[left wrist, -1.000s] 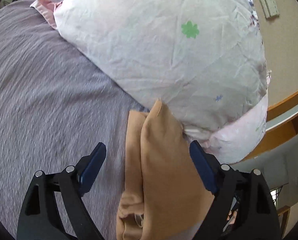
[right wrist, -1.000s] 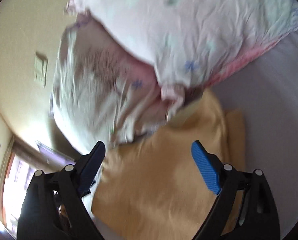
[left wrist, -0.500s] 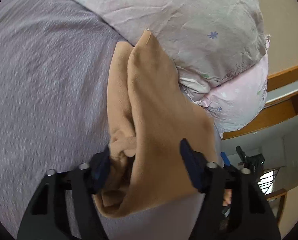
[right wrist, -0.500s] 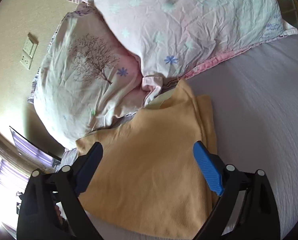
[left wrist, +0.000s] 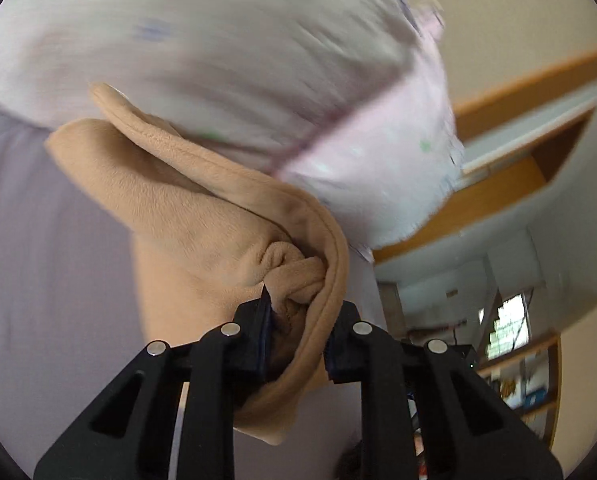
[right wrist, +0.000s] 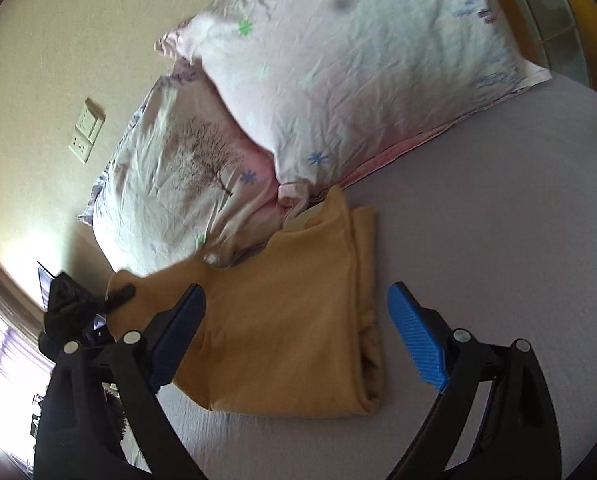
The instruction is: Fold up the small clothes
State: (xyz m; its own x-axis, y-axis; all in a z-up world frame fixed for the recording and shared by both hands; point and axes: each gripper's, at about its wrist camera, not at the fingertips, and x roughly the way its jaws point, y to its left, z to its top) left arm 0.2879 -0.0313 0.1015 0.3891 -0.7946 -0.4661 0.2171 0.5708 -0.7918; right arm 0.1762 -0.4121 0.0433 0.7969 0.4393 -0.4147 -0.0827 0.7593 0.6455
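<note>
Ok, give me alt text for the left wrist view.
The left claw is shut on a bunched edge of a tan fleece garment, which lies on a lilac bedsheet. Behind it sits a blurred pale floral pillow.

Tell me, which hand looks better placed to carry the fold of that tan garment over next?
Probably the left. The left gripper is shut on a bunched edge of the tan garment, while the right gripper hangs open above it, holding nothing.
</note>
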